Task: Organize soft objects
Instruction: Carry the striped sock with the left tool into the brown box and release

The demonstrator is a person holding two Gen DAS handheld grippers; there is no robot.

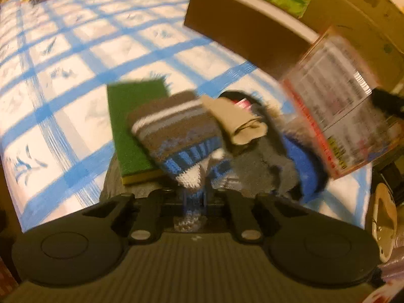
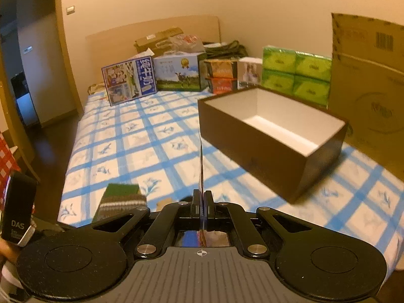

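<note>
In the left wrist view, we are seeing the left gripper (image 1: 194,197) with its jaws drawn together on the near end of a striped knit sock (image 1: 174,136), brown, white and blue. The sock is lying partly over a green sponge (image 1: 131,126) with a yellow underside. Just right of the sock, a beige cloth (image 1: 240,123) and a grey and blue fabric (image 1: 282,169) are forming a pile on the blue-checked bedspread (image 1: 63,75). A flat printed packet (image 1: 335,116) is hanging at the right, blurred. The brown box (image 1: 242,40) is standing beyond the pile.

In the right wrist view, we are seeing the right gripper (image 2: 202,202) clamped together on the thin packet (image 2: 201,166), seen edge-on and upright. The brown box (image 2: 252,139), white inside, is standing open ahead to the right.
</note>
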